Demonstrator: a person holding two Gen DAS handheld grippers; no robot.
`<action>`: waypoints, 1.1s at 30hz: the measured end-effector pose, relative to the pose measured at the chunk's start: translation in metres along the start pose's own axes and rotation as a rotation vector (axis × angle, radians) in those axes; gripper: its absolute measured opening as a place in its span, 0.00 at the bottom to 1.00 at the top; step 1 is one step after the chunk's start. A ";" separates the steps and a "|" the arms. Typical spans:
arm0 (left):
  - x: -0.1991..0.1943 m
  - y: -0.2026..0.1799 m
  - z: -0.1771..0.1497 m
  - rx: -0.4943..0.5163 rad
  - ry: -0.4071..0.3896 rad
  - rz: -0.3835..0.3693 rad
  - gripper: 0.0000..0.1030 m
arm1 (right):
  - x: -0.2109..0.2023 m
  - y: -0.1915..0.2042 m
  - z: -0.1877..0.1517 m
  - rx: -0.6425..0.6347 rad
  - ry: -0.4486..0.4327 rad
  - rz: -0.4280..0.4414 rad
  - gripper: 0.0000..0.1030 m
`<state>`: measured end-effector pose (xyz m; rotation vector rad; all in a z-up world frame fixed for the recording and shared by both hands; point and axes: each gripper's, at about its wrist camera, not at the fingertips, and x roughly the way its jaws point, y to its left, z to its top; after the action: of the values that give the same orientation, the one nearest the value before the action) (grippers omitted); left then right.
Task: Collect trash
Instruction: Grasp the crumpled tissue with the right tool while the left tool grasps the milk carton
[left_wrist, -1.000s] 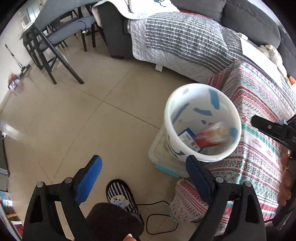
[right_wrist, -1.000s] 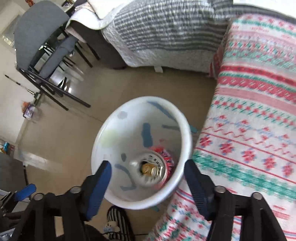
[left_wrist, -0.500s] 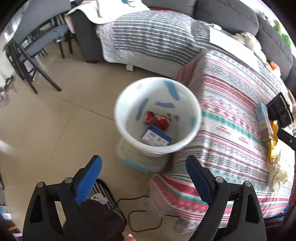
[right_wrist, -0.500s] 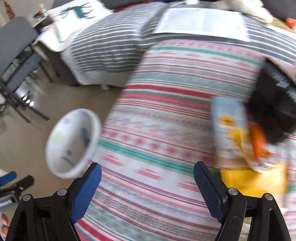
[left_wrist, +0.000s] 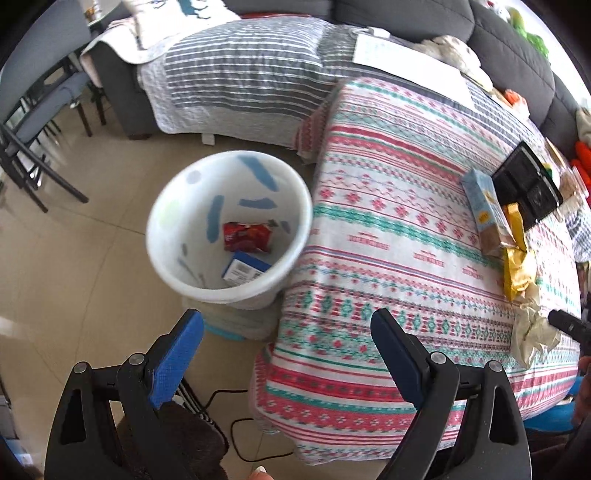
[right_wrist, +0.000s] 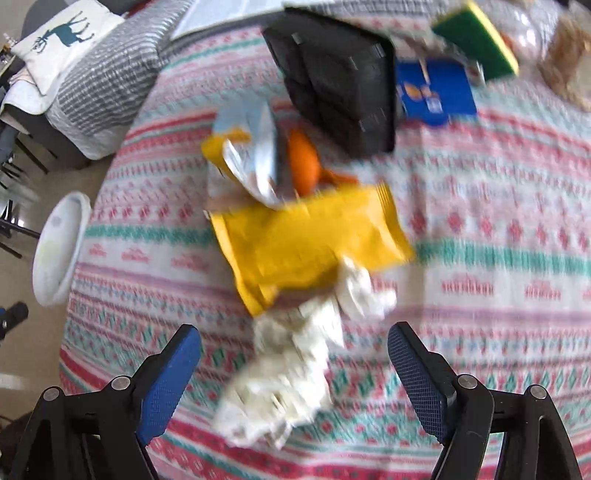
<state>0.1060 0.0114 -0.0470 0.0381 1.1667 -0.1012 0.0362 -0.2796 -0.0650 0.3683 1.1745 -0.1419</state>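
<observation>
Floor: beige tile, daylit | far: dark grey sofa under grey striped throw | far left: grey chairs, black legs | right: table in red-green patterned cloth

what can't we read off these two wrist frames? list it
- Right wrist: motion blur smears the crumpled white paper and yellow packet; no print readable.
- Right wrist: orange item is half covered by a silver wrapper; identity unclear.
- Left wrist: label on the blue box in the white bin is too small.
- Left wrist: right gripper is cut by the frame edge.
</observation>
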 end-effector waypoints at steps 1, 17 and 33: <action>0.001 -0.006 -0.001 0.010 0.003 -0.007 0.91 | 0.003 -0.003 -0.005 0.008 0.018 0.013 0.84; 0.015 -0.074 0.014 0.056 0.021 -0.088 0.91 | -0.009 -0.025 -0.013 0.014 0.015 0.129 0.34; 0.046 -0.206 0.101 0.111 0.043 -0.213 0.79 | -0.061 -0.119 0.027 0.199 -0.147 0.070 0.34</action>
<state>0.1957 -0.2043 -0.0449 0.0140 1.2048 -0.3550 0.0004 -0.4050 -0.0244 0.5651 1.0036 -0.2220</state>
